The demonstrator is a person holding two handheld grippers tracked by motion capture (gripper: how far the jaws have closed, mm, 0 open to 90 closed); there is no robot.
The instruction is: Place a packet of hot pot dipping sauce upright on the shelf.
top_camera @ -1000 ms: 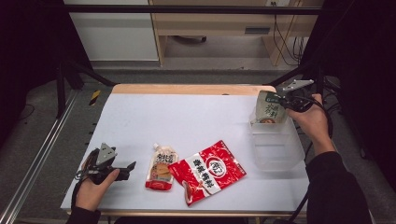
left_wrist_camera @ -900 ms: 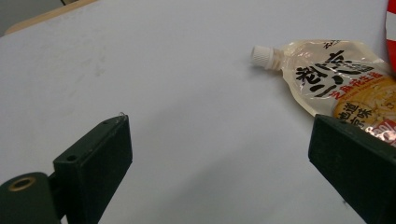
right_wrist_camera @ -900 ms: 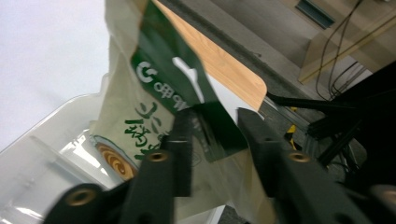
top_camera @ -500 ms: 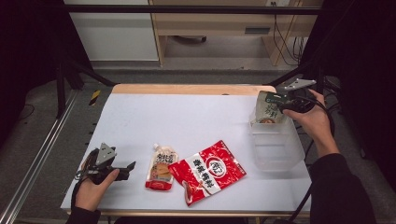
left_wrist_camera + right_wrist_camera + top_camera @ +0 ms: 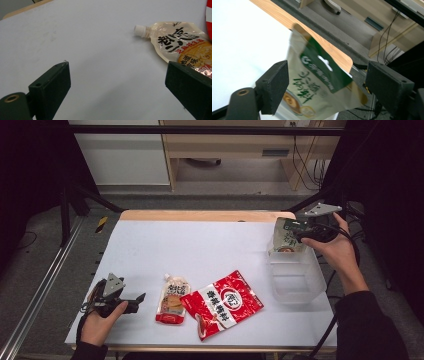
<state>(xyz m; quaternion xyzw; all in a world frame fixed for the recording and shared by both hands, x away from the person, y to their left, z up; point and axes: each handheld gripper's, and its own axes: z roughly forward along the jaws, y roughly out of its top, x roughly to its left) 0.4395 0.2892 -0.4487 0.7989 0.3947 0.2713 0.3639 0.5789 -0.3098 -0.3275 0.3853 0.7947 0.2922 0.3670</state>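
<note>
1. Standing wide apart on the right gripper [image 5: 324, 85], fingers [image 5: 273, 87] not pinching the green pouch [image 5: 322, 87] between them.
2. Hanging blurred over the clear box [image 5: 295, 280] at the table's [image 5: 200, 245] right edge.
3. Resting spread and empty, left gripper [image 5: 117, 92] pointing beside the spout pouch [image 5: 180, 50], near the red bag [image 5: 222, 302].

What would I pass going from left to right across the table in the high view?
Left claw → spouted sauce pouch → red snack bag → clear plastic bin, with the green-topped pouch above its far end, in front of the right claw.
</note>
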